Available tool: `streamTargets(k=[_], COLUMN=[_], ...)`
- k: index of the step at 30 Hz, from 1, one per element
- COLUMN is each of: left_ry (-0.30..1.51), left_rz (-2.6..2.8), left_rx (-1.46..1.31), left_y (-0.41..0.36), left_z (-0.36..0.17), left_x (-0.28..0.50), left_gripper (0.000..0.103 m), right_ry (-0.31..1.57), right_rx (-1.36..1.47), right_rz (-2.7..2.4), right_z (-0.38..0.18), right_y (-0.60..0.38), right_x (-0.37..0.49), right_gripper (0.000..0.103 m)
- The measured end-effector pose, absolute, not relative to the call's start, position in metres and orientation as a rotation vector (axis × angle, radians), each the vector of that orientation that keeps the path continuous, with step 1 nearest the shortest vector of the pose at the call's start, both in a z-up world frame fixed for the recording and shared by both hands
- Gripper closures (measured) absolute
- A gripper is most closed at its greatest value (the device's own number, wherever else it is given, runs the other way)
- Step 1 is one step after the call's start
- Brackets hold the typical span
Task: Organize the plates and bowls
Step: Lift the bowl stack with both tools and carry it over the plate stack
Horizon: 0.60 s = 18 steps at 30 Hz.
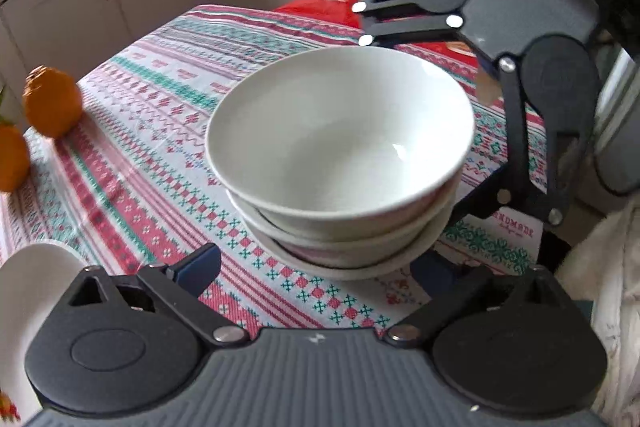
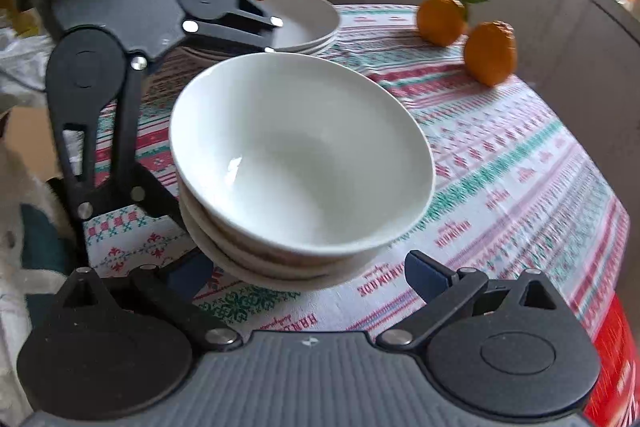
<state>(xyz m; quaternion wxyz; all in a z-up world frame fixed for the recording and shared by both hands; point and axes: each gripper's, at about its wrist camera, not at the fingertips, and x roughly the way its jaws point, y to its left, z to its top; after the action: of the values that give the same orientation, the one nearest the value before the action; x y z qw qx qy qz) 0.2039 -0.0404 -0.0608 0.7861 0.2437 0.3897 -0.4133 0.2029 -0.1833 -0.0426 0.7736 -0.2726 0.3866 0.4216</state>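
Closest in, the left gripper (image 1: 316, 267) and right gripper (image 2: 308, 273) both stand released, jaws wide, one on each side of the stack of bowls (image 1: 340, 163). No pad visibly presses on it. The stack sits on the table (image 1: 160, 87) close to its near edge.

I count at least three nested white bowls, perhaps four; the lowest rims blur together. The top bowl (image 2: 300, 155) looks tilted in its nest. If the two claws close unevenly or lift at different rates, it could slide off and break. The curved, glazed walls would probably slip under a pinch. A sideways shove could carry the whole stack over the near edge.

Further back is a second pile of white dishes (image 2: 304, 19), about three rims. Two oranges (image 2: 490, 53) lie toward the far edge, well clear.
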Motion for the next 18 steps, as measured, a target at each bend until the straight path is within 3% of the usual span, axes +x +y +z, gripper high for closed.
streamTargets(k=[5,14,18], left_ry=[0.885,0.886,0.886], left_rz=[-0.945,-1.018,-1.047], left_rx=[0.519,0.527,0.524], left_y=[-0.041,-0.04,-0.038], left_z=[-0.059,-0.058,-0.056], left_x=[0.209,0.214,0.217], left_gripper=[0.007,0.017,0.02], right_ry=[0.861,0.879,0.89], right_rx=[-0.617,-0.626,-0.637], right_rz=[0.966,1.028,1.048], right_z=[-0.044,-0.041,-0.04], right_y=[-0.179,-0.173,-0.172], right_x=[0.212,0.22,0.221], right_gripper=[0.0,0.001,0.006])
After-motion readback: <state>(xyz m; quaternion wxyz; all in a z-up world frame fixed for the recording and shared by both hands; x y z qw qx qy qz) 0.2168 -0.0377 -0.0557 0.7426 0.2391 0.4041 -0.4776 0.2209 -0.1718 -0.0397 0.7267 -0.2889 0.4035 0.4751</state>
